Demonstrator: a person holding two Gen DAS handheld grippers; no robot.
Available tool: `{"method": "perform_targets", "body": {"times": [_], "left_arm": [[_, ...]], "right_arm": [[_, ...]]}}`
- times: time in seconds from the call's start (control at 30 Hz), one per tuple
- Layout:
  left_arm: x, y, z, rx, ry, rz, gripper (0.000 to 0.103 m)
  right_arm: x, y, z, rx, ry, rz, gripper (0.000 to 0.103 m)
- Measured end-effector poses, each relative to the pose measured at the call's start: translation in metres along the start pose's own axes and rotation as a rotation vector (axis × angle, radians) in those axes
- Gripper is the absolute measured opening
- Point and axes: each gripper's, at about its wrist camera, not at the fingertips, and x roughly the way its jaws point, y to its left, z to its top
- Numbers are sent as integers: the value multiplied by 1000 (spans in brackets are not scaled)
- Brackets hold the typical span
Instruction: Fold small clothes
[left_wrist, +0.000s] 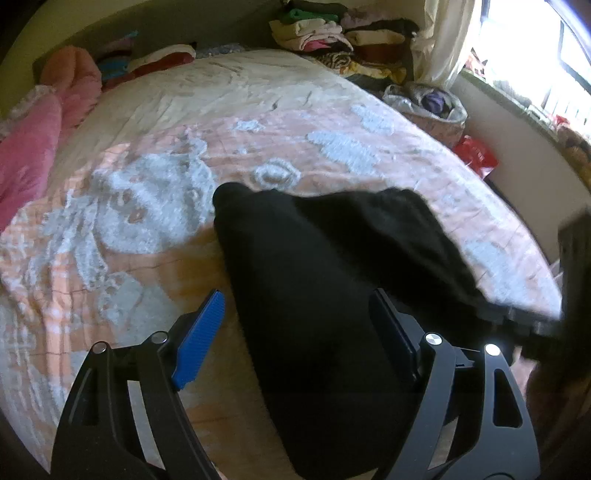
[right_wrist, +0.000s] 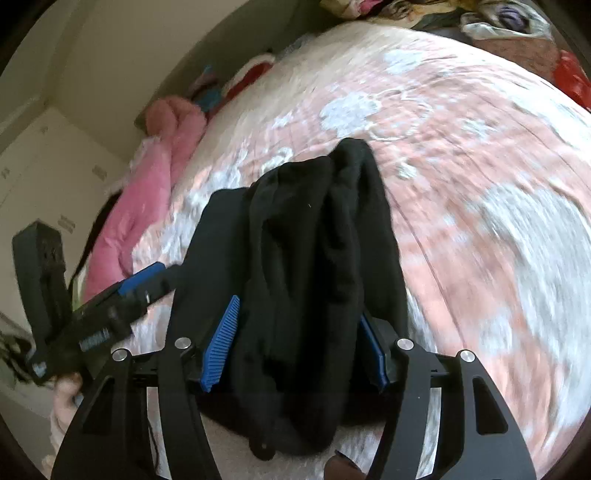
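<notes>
A black garment (left_wrist: 314, 258) lies folded lengthwise on the pink and white bed cover (left_wrist: 147, 184). My left gripper (left_wrist: 297, 295) straddles its near part with the jaws wide; the blue left pad (left_wrist: 201, 336) stands clear of the cloth. In the right wrist view the same black garment (right_wrist: 314, 221) is bunched in long folds. My right gripper (right_wrist: 299, 308) has it between its blue pads (right_wrist: 221, 343), which stand apart and do not pinch it. The left gripper's blue finger (right_wrist: 147, 277) shows at the garment's left edge, with a hand (right_wrist: 66, 395) on its handle.
A pink blanket (left_wrist: 26, 147) lies along the bed's left side. Stacks of folded clothes (left_wrist: 332, 33) sit at the far end. A bag of clothes (left_wrist: 432, 103) and a red bag (left_wrist: 476, 155) stand beside the bed under the bright window (left_wrist: 535, 55).
</notes>
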Motion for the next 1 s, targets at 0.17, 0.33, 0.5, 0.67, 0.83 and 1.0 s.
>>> {"method": "perform_targets", "body": {"times": [0.17, 0.33, 0.5, 0.67, 0.83, 1.0], "left_arm": [[5, 3, -12, -5, 10, 11, 76], [6, 3, -15, -9, 12, 14, 77], [6, 3, -15, -11, 15, 7, 77], [1, -2, -17, -4, -5, 5, 77], [5, -8, -20, -9, 15, -9, 78], [6, -14, -25, 9, 26, -7, 78]], "right_arm": [[19, 10, 24, -64, 38, -53, 58], [35, 10, 40, -80, 49, -90, 47], [35, 34, 38, -227, -3, -179, 15], [4, 54, 43, -348, -127, -201, 9], [23, 32, 42, -324, -60, -291, 9], [25, 9, 32, -209, -77, -300, 19]]}}
